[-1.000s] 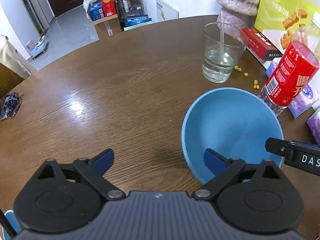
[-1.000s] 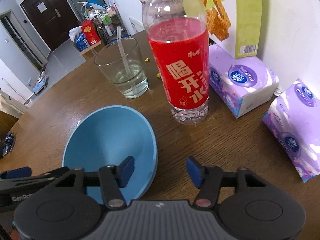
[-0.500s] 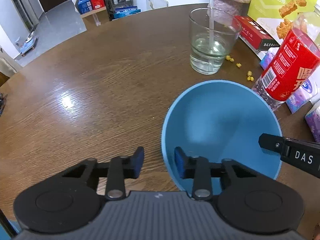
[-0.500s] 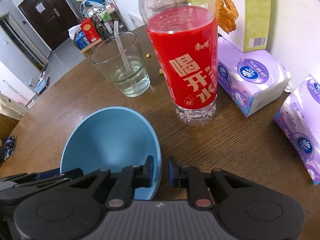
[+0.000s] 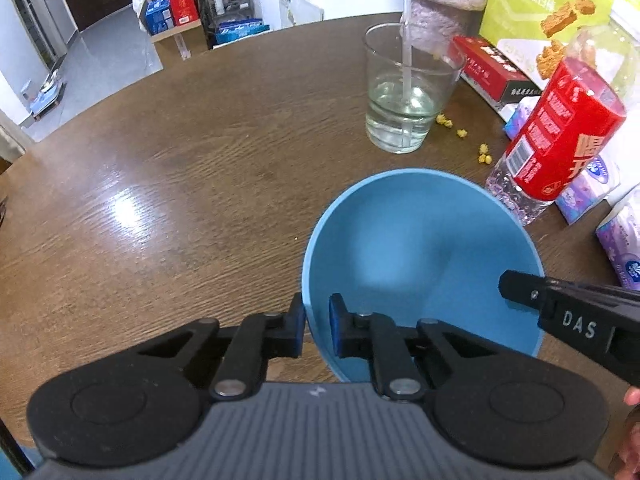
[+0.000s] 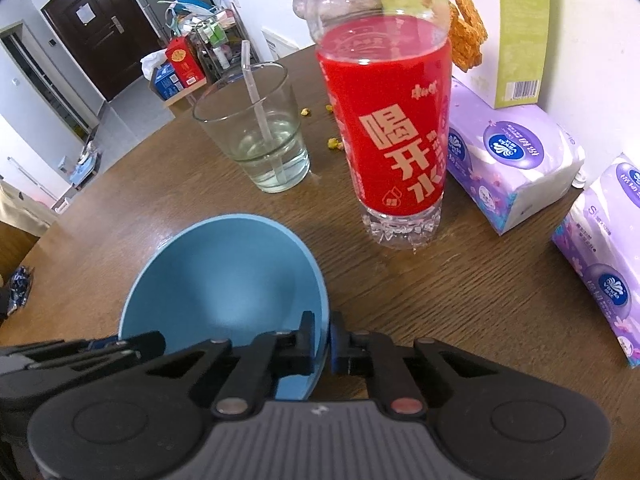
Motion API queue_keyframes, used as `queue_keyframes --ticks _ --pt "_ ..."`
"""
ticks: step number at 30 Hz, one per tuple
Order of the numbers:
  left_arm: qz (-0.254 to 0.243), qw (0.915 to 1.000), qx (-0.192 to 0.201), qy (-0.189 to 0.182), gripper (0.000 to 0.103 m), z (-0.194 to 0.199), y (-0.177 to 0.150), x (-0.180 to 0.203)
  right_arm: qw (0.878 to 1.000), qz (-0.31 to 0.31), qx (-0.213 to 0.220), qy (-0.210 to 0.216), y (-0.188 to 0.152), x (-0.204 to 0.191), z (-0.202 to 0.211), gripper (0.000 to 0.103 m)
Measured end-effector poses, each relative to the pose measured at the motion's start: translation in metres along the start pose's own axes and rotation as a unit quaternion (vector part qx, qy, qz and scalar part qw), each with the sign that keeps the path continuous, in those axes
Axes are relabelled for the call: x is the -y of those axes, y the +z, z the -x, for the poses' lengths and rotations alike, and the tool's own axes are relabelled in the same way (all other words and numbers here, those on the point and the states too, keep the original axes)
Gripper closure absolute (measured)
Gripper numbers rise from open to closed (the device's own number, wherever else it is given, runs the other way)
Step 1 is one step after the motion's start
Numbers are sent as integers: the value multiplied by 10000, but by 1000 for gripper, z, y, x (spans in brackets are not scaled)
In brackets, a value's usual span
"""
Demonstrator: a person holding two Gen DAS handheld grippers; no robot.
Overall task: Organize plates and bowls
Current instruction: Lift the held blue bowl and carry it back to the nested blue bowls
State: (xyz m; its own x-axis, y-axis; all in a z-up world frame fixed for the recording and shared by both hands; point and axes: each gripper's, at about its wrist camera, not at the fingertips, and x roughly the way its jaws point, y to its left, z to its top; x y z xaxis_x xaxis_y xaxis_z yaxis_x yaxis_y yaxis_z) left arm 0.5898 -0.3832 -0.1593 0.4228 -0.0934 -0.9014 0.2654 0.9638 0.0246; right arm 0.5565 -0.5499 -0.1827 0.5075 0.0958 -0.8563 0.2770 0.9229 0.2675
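Note:
A blue bowl (image 5: 420,256) sits on the brown wooden table (image 5: 180,180), and both grippers hold it by the rim. My left gripper (image 5: 317,330) is closing on the near left rim, one pad outside the wall and one inside. In the right wrist view the same bowl (image 6: 224,280) has its right rim between the closing pads of my right gripper (image 6: 322,338). The left gripper's fingers (image 6: 132,346) show at that view's lower left, against the bowl's edge. The bowl is empty.
Behind the bowl stand a glass of water with a straw (image 5: 404,104) and a red-labelled bottle (image 6: 396,132). Purple tissue packs (image 6: 516,160), a green snack box (image 5: 540,12) and a red box (image 5: 492,68) line the right side. Yellow crumbs (image 5: 484,156) lie near the glass.
Both grippers went from wide open to clamped on the bowl's rim, left on the left edge, right on the right edge. The bowl stayed in place.

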Motion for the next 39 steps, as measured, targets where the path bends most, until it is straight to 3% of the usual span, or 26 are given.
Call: queue_keyframes --ticks 20,39 --pt "-133 9991 384 -85 90 36 -22 -8 9981 304 516 -124 -21 -18 39 96" --pt "-104 9968 721 -326 90 90 -54 -42 9952 374 894 -115 -56 -51 89 96"
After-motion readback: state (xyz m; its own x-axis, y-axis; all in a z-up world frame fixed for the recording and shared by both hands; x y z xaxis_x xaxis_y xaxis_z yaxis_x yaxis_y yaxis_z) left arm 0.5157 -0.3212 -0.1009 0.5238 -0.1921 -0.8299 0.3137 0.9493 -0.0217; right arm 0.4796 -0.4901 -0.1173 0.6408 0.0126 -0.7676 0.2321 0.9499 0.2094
